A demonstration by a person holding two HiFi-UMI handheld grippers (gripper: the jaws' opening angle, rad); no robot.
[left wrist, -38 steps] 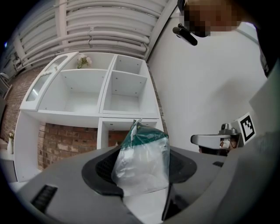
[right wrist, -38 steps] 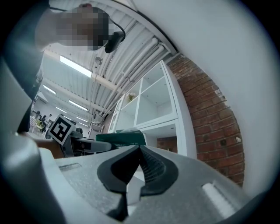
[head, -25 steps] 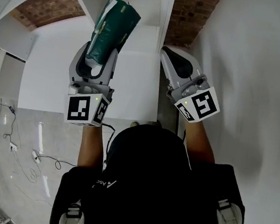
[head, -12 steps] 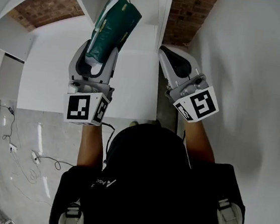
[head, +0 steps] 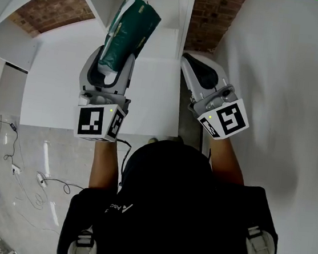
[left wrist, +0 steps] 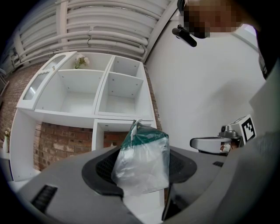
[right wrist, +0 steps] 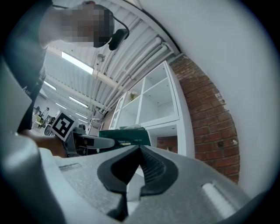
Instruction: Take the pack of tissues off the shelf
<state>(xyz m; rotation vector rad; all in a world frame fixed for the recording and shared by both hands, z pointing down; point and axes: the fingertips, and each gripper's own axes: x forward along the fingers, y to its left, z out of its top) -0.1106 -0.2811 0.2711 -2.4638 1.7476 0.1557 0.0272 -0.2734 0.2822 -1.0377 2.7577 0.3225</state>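
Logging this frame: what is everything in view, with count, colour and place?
pack of tissues: one, dark green and clear, held in the left claw
shelf unit: one, white, open compartments, ahead of the person
brick wall: one, red-brown, behind the shelf unit
plain wall: one, white, at the right
cables: several, dark and white, lower left of head view
left claw: grey, shut on the pack of tissues
right claw: grey, jaws together, empty
person's top: black, bottom of head view

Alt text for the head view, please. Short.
Seen from above, the left hand-held gripper holds a green pack of tissues in front of a white shelf backed by brick. The right hand-held gripper, shut and empty, is beside it near a white wall.
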